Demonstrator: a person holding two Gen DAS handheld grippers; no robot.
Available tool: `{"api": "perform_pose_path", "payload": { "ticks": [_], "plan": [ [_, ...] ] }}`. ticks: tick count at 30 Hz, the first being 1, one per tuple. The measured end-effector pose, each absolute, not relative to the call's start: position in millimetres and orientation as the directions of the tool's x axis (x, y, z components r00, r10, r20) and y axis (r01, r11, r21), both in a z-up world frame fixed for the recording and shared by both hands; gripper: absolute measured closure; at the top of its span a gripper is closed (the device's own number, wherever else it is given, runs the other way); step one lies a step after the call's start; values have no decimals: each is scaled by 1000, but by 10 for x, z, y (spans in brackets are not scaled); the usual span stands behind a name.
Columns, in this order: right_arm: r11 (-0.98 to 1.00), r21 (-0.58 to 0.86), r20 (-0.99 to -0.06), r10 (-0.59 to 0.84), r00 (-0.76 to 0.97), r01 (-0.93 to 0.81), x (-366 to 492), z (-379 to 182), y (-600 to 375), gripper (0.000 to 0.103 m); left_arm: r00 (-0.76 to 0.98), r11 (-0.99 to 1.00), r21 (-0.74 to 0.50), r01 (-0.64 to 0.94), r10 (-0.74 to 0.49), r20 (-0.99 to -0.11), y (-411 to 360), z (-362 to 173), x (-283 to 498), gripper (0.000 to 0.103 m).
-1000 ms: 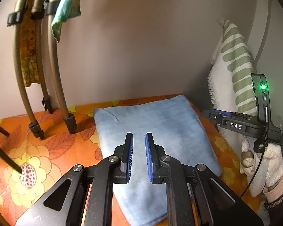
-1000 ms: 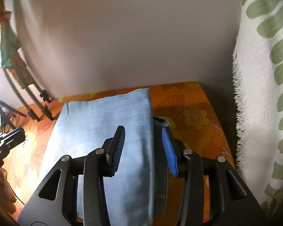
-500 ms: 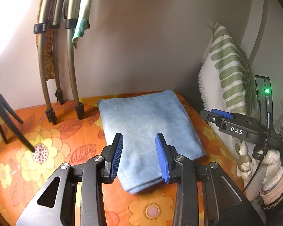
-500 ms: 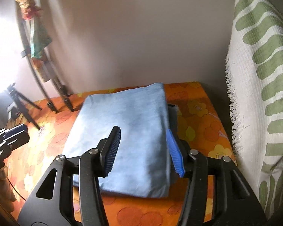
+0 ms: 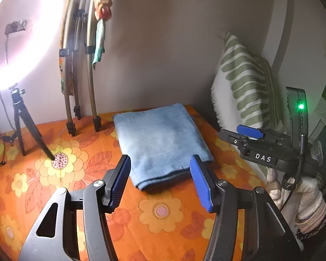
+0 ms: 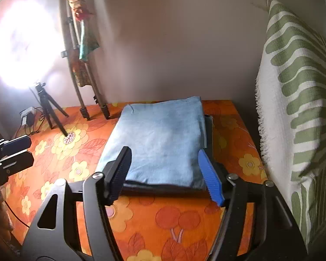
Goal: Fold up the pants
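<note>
Both grippers (image 5: 160, 163) (image 6: 165, 154) opening, apparently empty.

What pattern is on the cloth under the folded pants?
Orange floral cloth with yellow and red flowers, clearest in the right wrist view.

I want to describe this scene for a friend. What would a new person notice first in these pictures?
First the folded blue pants, lying flat on the orange flowered cloth near the wall. Then the glaring ring light on its tripod at far left, and the green-striped pillow standing at the right edge.
</note>
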State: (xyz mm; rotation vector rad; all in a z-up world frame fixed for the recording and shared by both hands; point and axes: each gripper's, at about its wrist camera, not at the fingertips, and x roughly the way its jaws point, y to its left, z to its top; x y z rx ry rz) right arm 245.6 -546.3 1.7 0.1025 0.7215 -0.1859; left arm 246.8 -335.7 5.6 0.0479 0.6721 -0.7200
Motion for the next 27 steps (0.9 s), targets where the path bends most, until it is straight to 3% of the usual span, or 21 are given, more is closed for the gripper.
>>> {"api": "perform_pose_path", "payload": {
  "ticks": [8, 17, 27],
  "plan": [
    [975, 50, -641, -135, 756, 217, 1971, 142, -5235, 31, 567, 750, -172, 639, -610, -554, -3149, 164, 2042, 47],
    [964, 41, -607, -183, 773, 261, 1388, 149, -4885, 17, 576, 750, -160, 641, -609, -544, -2831, 133, 1561, 33],
    [948, -5, -572, -265, 776, 319, 949, 105, -4598, 7, 592, 771, -118, 626, -568, -572, -2623, -90, 1280, 32]
  ]
}}
